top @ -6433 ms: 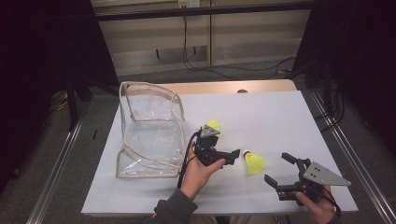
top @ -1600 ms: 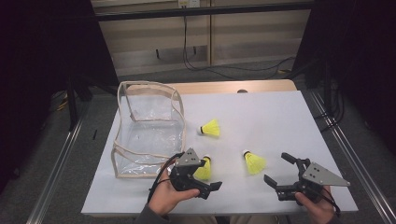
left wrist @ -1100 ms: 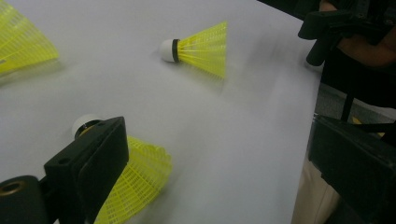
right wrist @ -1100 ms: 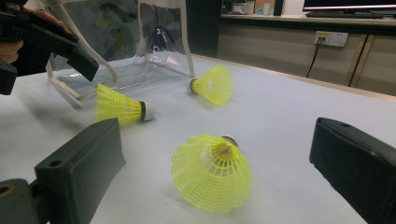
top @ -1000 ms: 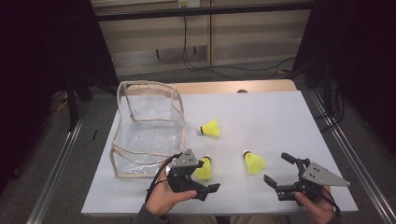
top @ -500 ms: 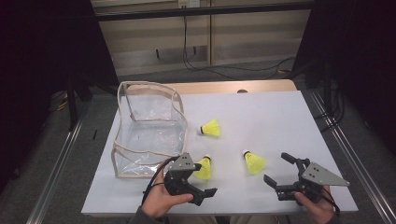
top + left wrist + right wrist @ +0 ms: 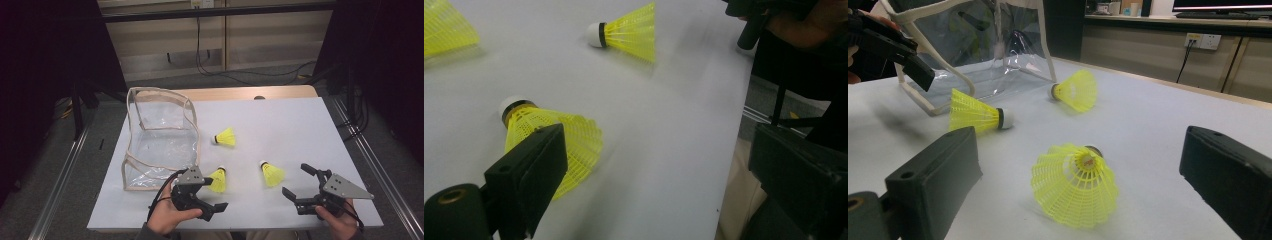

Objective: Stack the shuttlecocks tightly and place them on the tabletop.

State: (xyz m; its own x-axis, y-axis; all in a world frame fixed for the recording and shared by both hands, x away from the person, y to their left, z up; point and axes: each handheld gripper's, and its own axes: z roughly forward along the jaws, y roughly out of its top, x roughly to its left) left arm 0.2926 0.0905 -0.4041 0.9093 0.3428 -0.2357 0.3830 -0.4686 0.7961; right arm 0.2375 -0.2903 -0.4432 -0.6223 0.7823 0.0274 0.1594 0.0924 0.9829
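Spreading across the middle of the high view, the white surface (image 7: 300, 130) carries everything here. Next in size is the clear plastic bag (image 7: 160, 137) with its beige trim, standing open on the left part of the surface. Below it, at the near edge, the left claw (image 7: 212, 197) is held level in a hand, its jaws standing wide with nothing pressed between them; they have just been closing a little. In the left gripper view one jaw sits in front of the skirt of the nearest shuttlecock (image 7: 554, 137), which lies on its side just beside the claw, cork end away from the jaw, seemingly not gripped. The right claw (image 7: 300, 182) rests at the near right corner in the other hand, jaws also spread wide and empty. Just ahead of it lies a second shuttlecock (image 7: 271, 173), its skirt towards the claw. A third shuttlecock (image 7: 226, 137) lies on its side farther back, near the bag's right edge, well apart from both claws.
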